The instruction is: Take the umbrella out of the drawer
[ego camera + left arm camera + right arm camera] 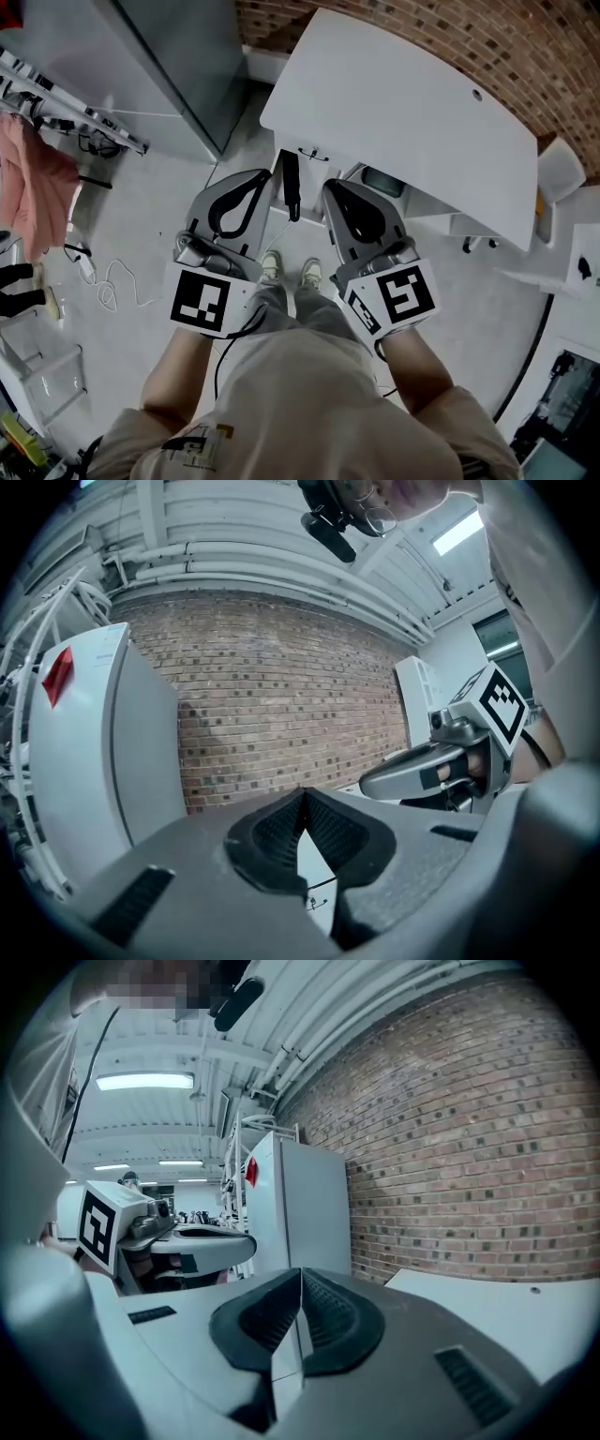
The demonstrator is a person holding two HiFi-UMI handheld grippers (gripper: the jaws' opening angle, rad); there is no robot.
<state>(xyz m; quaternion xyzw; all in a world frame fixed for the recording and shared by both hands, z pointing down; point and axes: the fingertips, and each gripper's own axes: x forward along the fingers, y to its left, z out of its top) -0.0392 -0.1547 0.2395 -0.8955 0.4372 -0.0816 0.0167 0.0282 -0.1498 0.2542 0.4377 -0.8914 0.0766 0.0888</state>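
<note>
Seen from above, a person stands facing a white desk (394, 103). A slim black umbrella (292, 186) lies in the open drawer (309, 178) under the desk's near edge, at 12 o'clock from the person's shoes (310, 273). The left gripper (260, 178) is at the umbrella's 9 o'clock and the right gripper (334, 189) at its 3 o'clock. Both have their jaws closed together, with nothing between them.
</note>
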